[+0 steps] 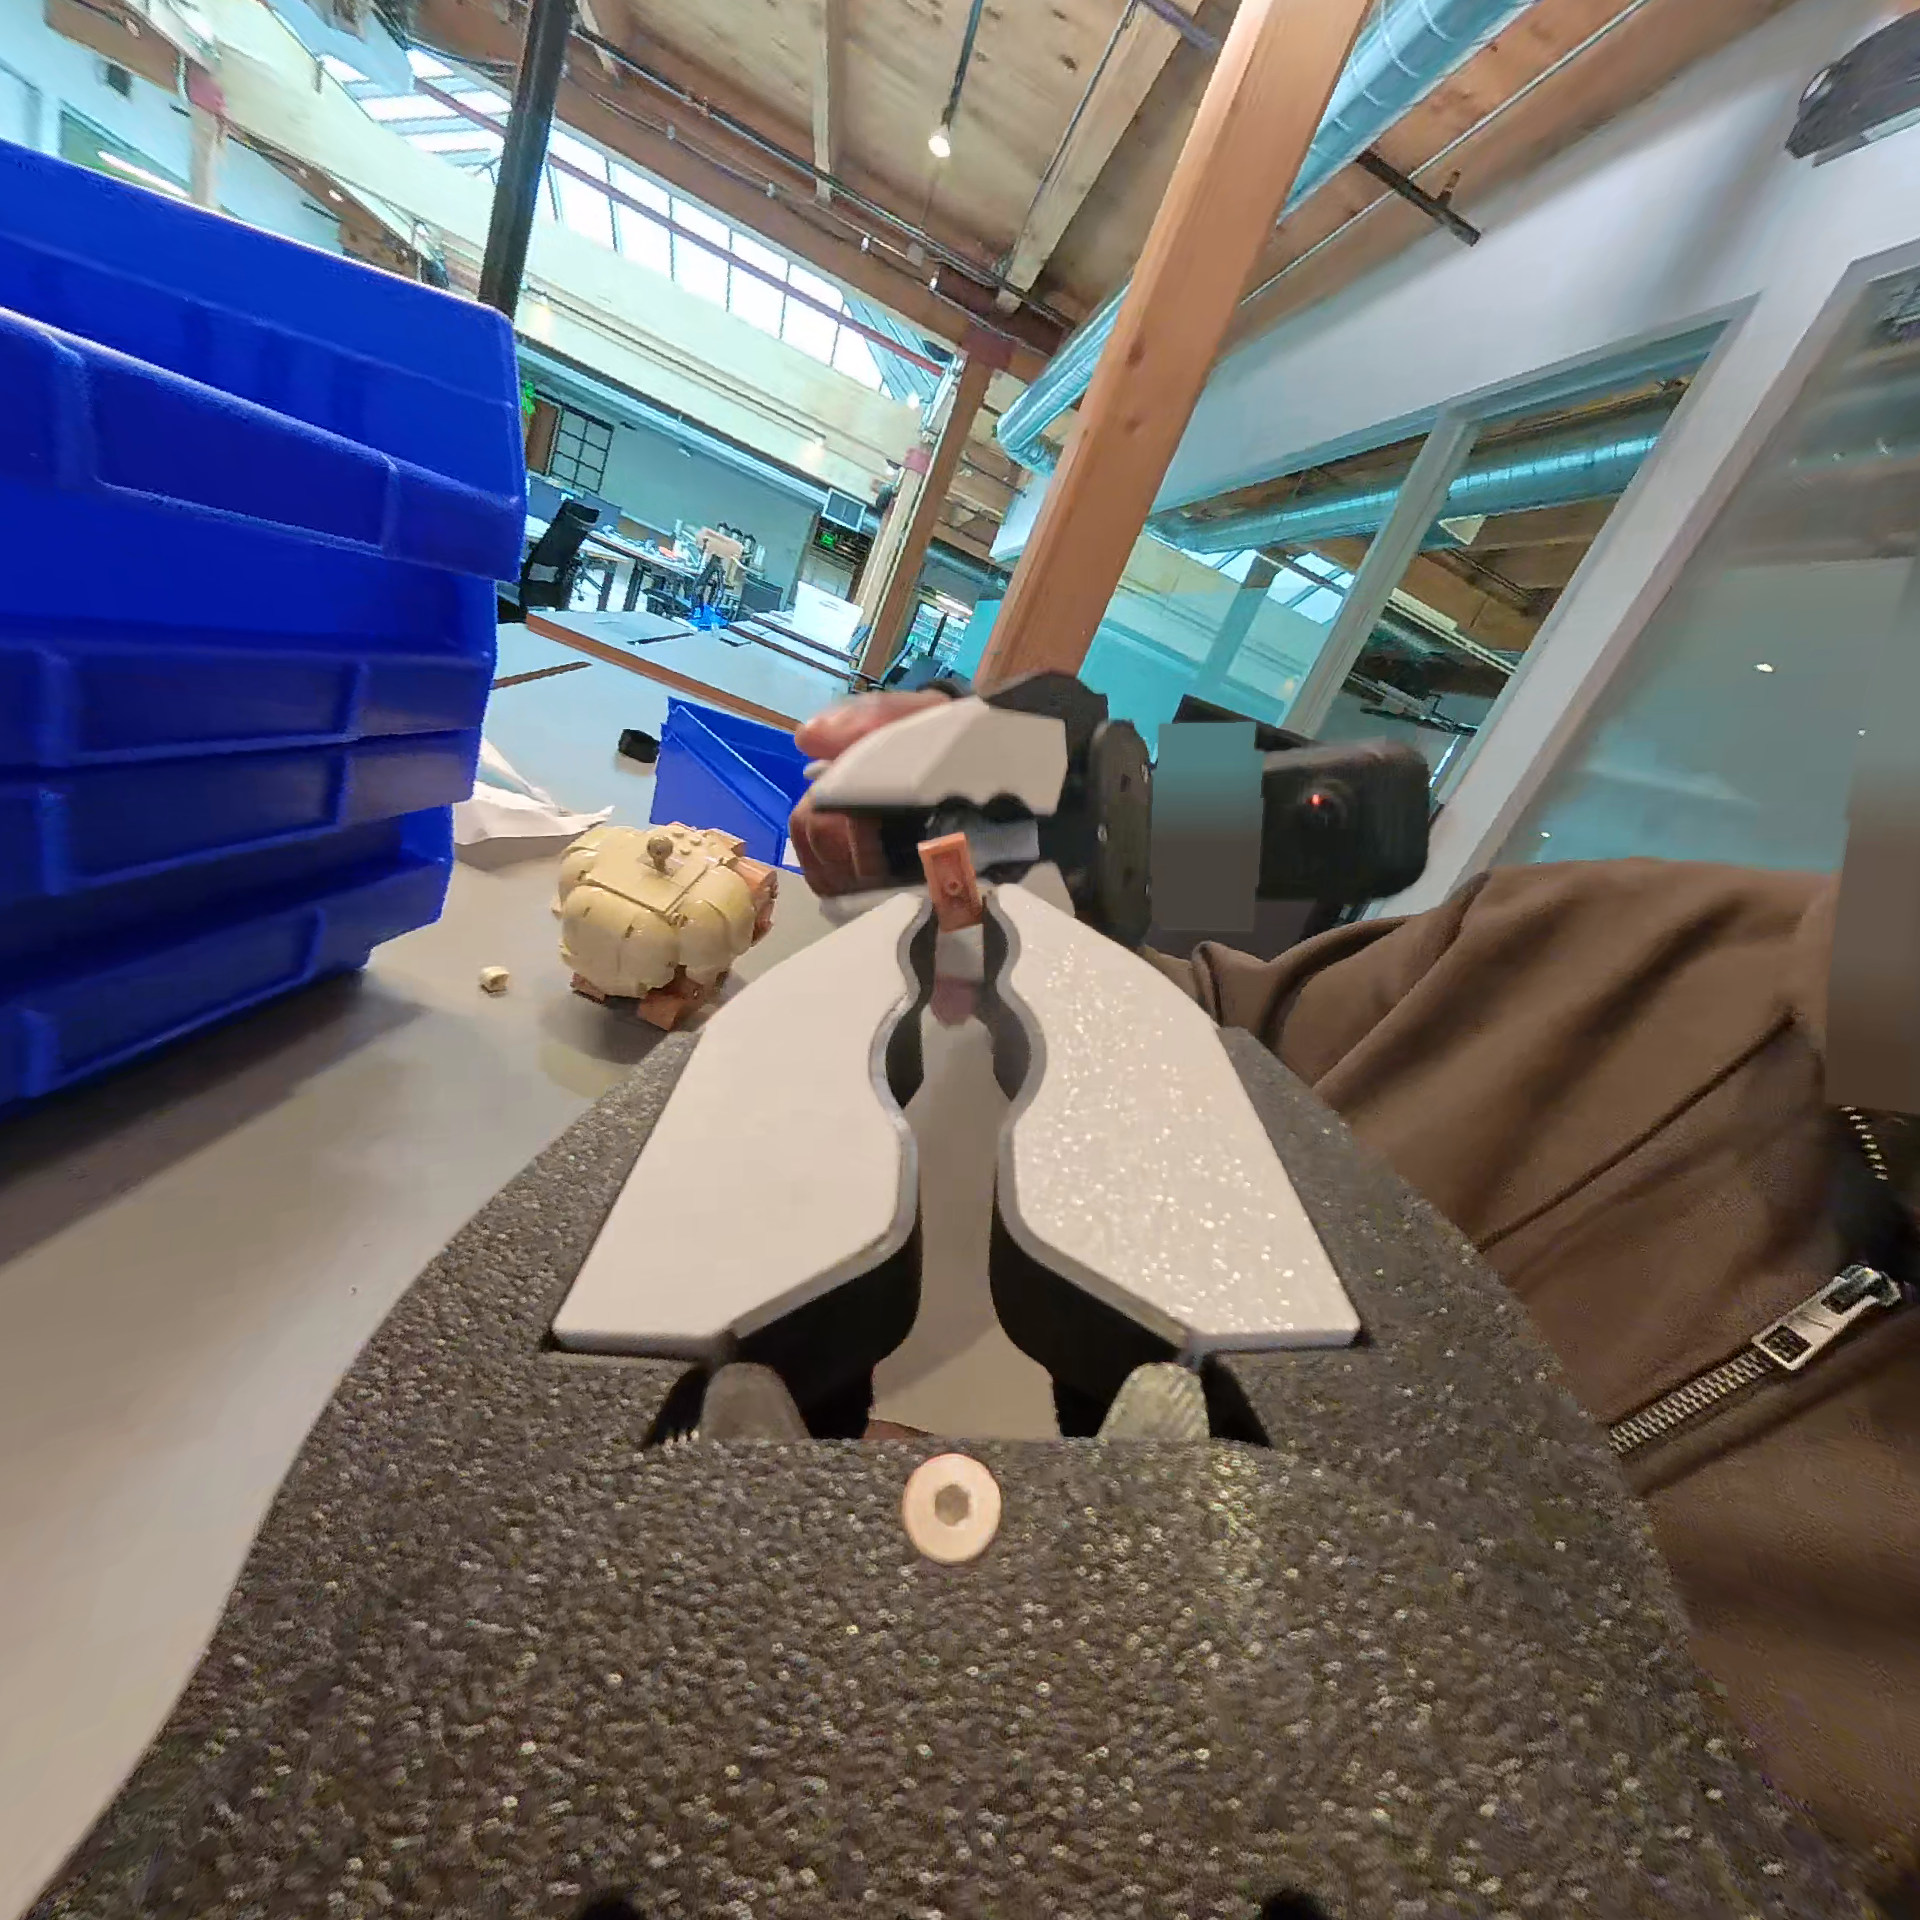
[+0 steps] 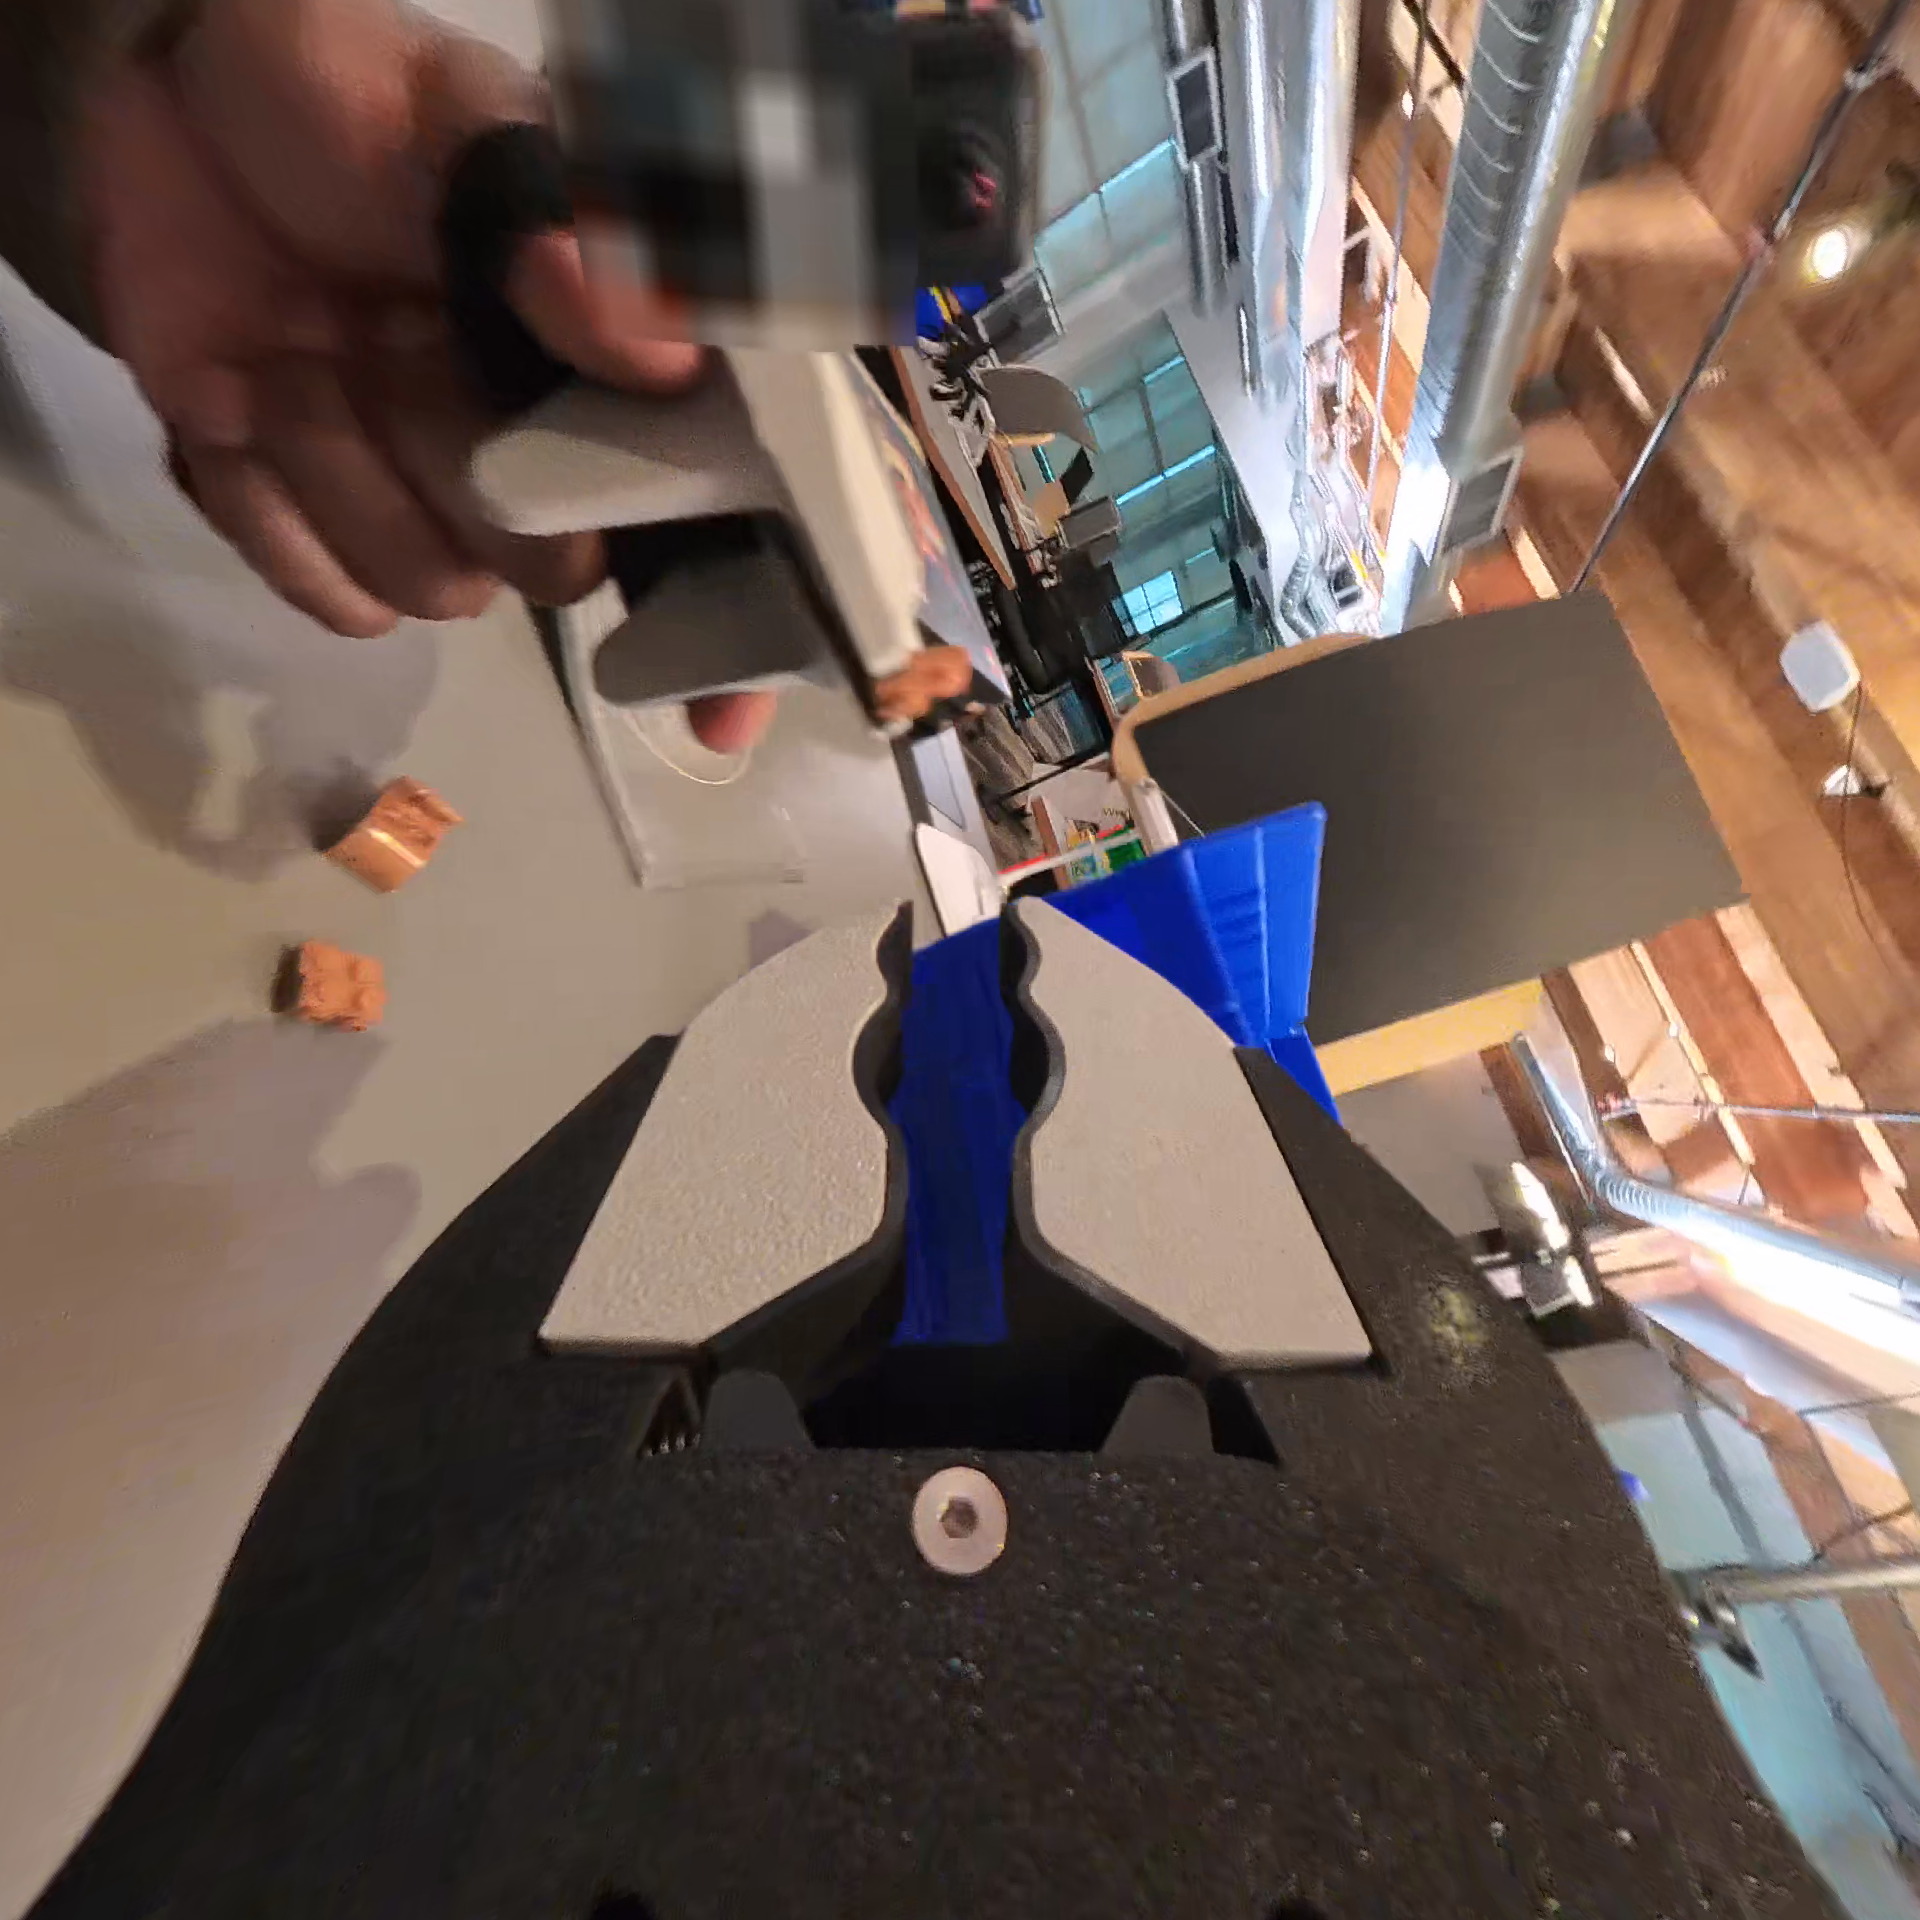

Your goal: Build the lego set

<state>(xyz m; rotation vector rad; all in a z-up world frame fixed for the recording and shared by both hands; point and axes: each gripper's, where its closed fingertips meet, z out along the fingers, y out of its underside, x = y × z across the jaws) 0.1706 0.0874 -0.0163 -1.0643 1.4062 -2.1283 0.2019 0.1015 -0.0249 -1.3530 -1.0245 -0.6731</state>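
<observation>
Stacked blue bins point(image 1: 229, 623) cut off at left edge; right wrist view motion-blurred, two brown bricks point(image 2: 393, 831) indistinct.

Stacked bins point(image 1: 239, 623) on desk point(image 1: 208, 1195), left side. Lego model point(image 1: 660, 920) on desk just right of stack; tiny loose piece point(image 1: 495, 978) between them. Single bin point(image 1: 727, 774) behind model. Two loose bricks point(image 2: 393, 831) point(image 2: 330, 983) lie apart (right wrist view) on desk.
</observation>
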